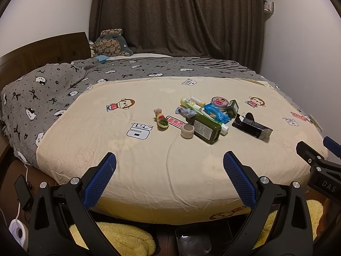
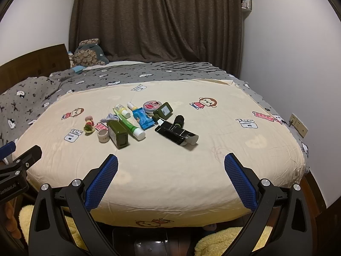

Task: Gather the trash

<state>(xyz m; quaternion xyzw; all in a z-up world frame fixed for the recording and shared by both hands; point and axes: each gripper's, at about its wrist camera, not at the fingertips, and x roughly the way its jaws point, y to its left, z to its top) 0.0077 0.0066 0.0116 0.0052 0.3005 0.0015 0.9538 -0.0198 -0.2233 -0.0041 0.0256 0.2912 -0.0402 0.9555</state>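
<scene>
A pile of small items lies in the middle of the cream bed cover (image 1: 149,170) (image 2: 213,160): a dark green bottle (image 1: 205,129) (image 2: 118,134), a tape roll (image 1: 187,131) (image 2: 103,136), a black carton (image 1: 252,127) (image 2: 175,133), a blue packet (image 1: 216,113) (image 2: 142,118), a round pink tin (image 1: 219,102) (image 2: 151,106), small tubes and a little toy (image 1: 162,120) (image 2: 89,125). My left gripper (image 1: 169,160) is open and empty over the bed's near edge. My right gripper (image 2: 170,161) is open and empty there too, short of the pile.
A grey patterned blanket (image 1: 64,89) covers the far and left side of the bed. A plush toy (image 1: 110,44) sits by the wooden headboard. Dark curtains hang behind. Yellow fluffy rugs (image 1: 119,239) and a bin with a clear liner (image 1: 194,243) are on the floor below.
</scene>
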